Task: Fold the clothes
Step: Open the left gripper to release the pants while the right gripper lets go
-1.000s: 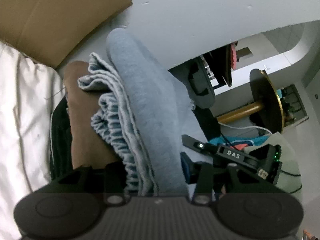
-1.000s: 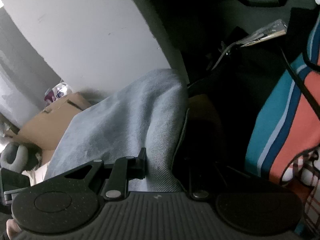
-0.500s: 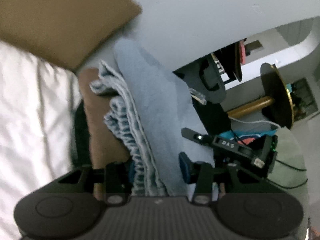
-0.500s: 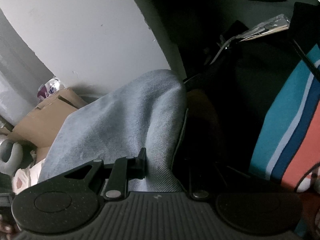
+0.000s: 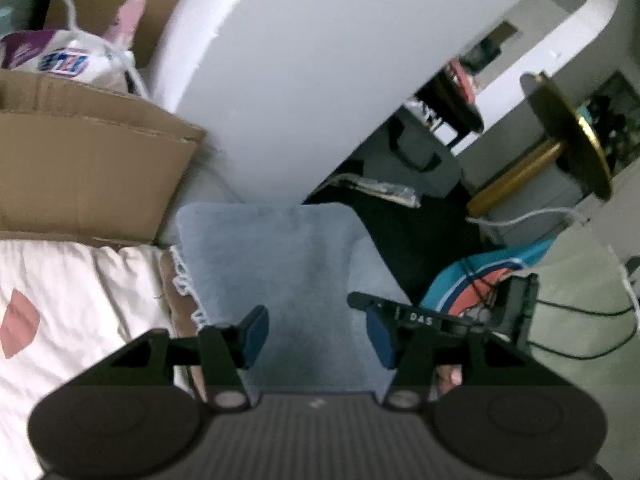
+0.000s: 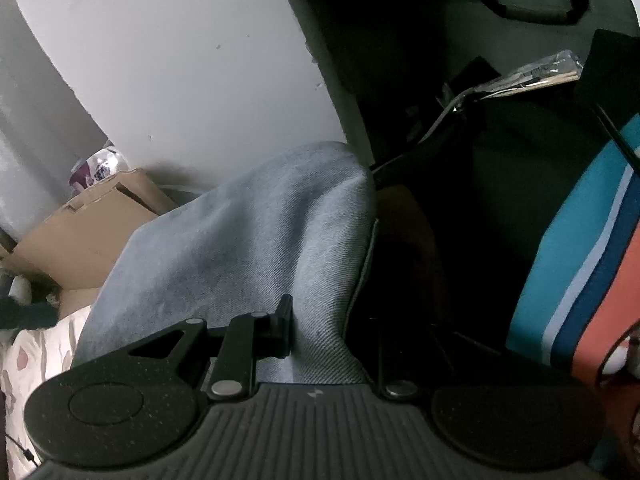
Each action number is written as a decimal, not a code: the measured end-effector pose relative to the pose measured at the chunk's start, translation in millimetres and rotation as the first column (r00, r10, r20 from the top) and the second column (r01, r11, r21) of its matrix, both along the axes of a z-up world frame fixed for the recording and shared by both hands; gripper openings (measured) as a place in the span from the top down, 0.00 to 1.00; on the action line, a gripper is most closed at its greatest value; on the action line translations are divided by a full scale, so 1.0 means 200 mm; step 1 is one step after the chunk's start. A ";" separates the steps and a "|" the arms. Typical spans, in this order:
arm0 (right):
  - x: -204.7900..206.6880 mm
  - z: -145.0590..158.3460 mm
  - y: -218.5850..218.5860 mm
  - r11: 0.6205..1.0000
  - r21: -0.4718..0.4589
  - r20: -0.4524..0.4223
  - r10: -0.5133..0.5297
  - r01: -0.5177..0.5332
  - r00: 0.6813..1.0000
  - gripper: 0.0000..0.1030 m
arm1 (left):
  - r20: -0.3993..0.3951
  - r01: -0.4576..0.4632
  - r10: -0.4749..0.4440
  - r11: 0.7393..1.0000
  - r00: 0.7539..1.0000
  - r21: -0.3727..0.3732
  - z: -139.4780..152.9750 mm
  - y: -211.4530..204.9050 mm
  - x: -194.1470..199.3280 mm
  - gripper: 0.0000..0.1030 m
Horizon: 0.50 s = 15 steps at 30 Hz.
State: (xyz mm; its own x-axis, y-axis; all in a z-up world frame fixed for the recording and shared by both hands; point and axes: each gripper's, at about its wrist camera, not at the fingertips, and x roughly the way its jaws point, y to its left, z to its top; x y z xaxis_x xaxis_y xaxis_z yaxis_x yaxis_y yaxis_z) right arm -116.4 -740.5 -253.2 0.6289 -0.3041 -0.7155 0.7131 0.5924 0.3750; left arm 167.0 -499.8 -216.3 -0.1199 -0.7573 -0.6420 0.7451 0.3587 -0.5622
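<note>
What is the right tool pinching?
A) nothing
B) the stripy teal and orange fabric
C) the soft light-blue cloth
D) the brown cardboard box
C: in the right wrist view, the right tool is closed on the soft light-blue cloth, which rises from between its fingers.

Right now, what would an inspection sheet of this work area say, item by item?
Surface: white quilt with pink patches.
Job's things: folded blue-grey garment, over a brown one.
Clutter: cardboard box, plastic bag, striped teal-and-orange fabric.
Grippers: left gripper opening, fingers clear of the garment; right gripper closed on its fold.
Cables: white cord, black cable.
Surroundings: white wall, gold stand.
</note>
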 end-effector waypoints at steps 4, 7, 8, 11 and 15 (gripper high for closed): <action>-0.01 0.01 0.01 1.000 -0.008 0.006 0.009 -0.009 1.000 0.78 | 0.067 0.051 -0.055 0.997 0.996 0.060 -0.02 -0.14 -0.06 0.46; -0.01 0.01 0.03 1.000 -0.017 0.002 0.017 -0.017 1.000 0.78 | 0.132 0.102 -0.116 0.989 0.984 0.110 -0.01 -0.22 -0.10 0.46; -0.01 0.02 0.03 1.000 -0.020 0.002 0.020 -0.020 1.000 0.78 | 0.140 0.111 -0.130 0.984 0.982 0.136 -0.03 -0.25 -0.11 0.46; -0.01 0.01 0.04 1.000 -0.006 0.016 -0.001 0.002 1.000 0.78 | 0.186 0.132 -0.172 0.968 0.967 0.213 -0.11 -0.31 -0.12 0.46; -0.02 -0.01 0.06 0.999 0.009 0.031 -0.033 0.033 0.999 0.74 | 0.288 0.143 -0.221 0.952 0.932 0.269 -0.22 -0.32 -0.17 0.45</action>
